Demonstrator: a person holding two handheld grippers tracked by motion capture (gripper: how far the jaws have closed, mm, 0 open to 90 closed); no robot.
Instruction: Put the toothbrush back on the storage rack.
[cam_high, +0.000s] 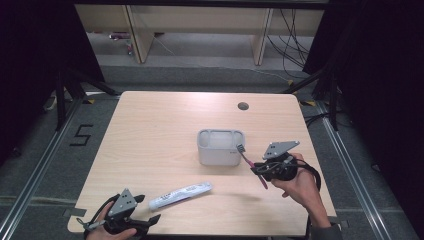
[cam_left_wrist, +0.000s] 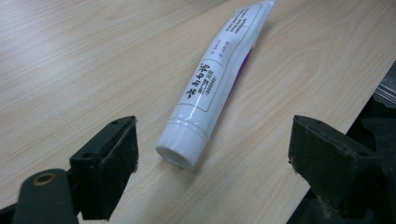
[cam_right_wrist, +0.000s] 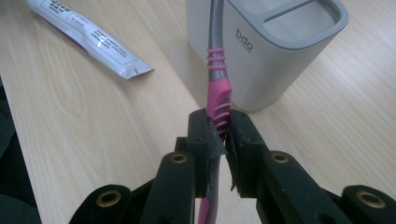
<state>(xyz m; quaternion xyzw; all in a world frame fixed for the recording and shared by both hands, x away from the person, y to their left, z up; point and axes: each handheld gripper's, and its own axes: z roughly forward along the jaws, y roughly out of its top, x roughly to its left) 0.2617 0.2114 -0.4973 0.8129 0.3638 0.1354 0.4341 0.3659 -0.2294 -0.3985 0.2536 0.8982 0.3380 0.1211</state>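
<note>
Pale wood worktop (cam_high: 150, 130) with a grey holder (cam_high: 220, 147) standing upright near its middle; all places below taken from that holder. Right gripper (cam_high: 261, 168), held in a hand (cam_high: 300, 186), sits just right of the holder and a little nearer the person. Its jaws are clamped on a toothbrush (cam_high: 248, 161) at the ribbed pink part of the handle; in the right gripper view the pink grip (cam_right_wrist: 219, 100) is pinched between both pads, and the grey neck runs up from there in front of the holder (cam_right_wrist: 275, 51). In the high view the bristle head lies at the holder's right rim, tilted, the handle slanting down and away to the right; whether the head touches the rim I cannot tell. A white tube (cam_high: 181, 195) lies flat on the worktop, nearer the person than the holder and to its left, well apart from it, its long axis slanting, cap end toward the left gripper. Left gripper (cam_high: 145, 210) is low at the near-left edge of the worktop, farther from the holder than the tube. Its jaws stand wide apart with nothing held; in the left gripper view the tube (cam_left_wrist: 210, 88) lies ahead, its white cap pointing back between the two jaws but short of them, touching neither pad. The tube's crimped end (cam_right_wrist: 133, 70) shows left of the holder in the right gripper view.
</note>
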